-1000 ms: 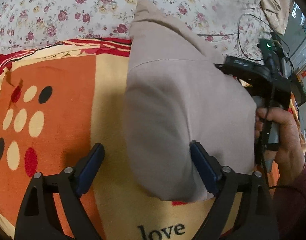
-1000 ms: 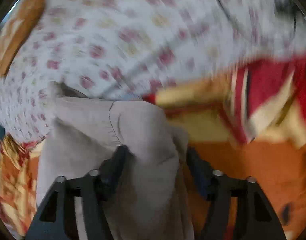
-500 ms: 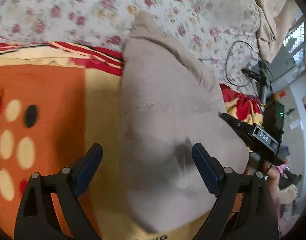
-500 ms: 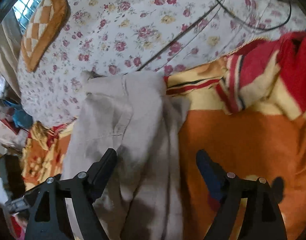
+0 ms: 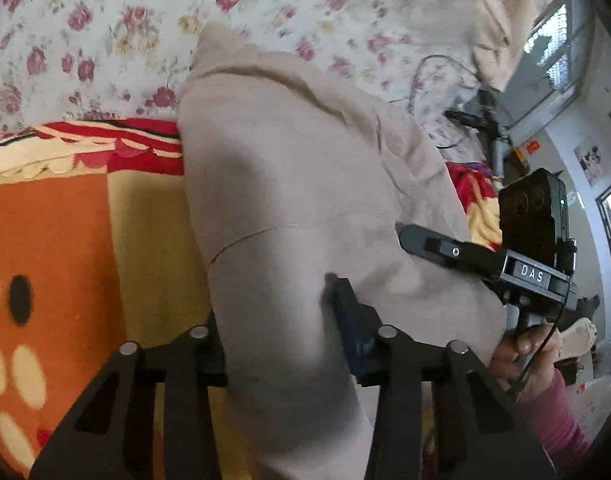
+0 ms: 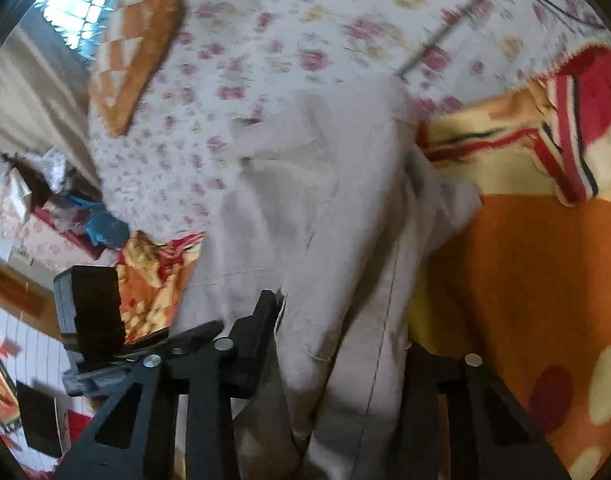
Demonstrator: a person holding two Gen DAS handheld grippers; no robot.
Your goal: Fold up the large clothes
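Observation:
A beige garment (image 5: 289, 184) lies lengthwise on an orange, yellow and red blanket (image 5: 61, 232); it also shows in the right wrist view (image 6: 329, 208). My left gripper (image 5: 281, 340) has its jaws narrowed around the garment's near end, with cloth bunched between the fingers. My right gripper (image 6: 337, 344) also has cloth between its narrowed jaws. The right gripper's body (image 5: 489, 260) shows in the left wrist view at the garment's right edge, held by a hand (image 5: 525, 352).
A floral bedsheet (image 5: 145, 28) covers the bed beyond the blanket. A black cable (image 5: 437, 76) lies on it at the right. An orange checked cushion (image 6: 133, 48) lies at the far left in the right wrist view. Room clutter (image 6: 65, 208) stands beside the bed.
Both grippers' jaws have narrowed from wide open onto the near end of the beige garment. The right gripper has moved closer to the left one.

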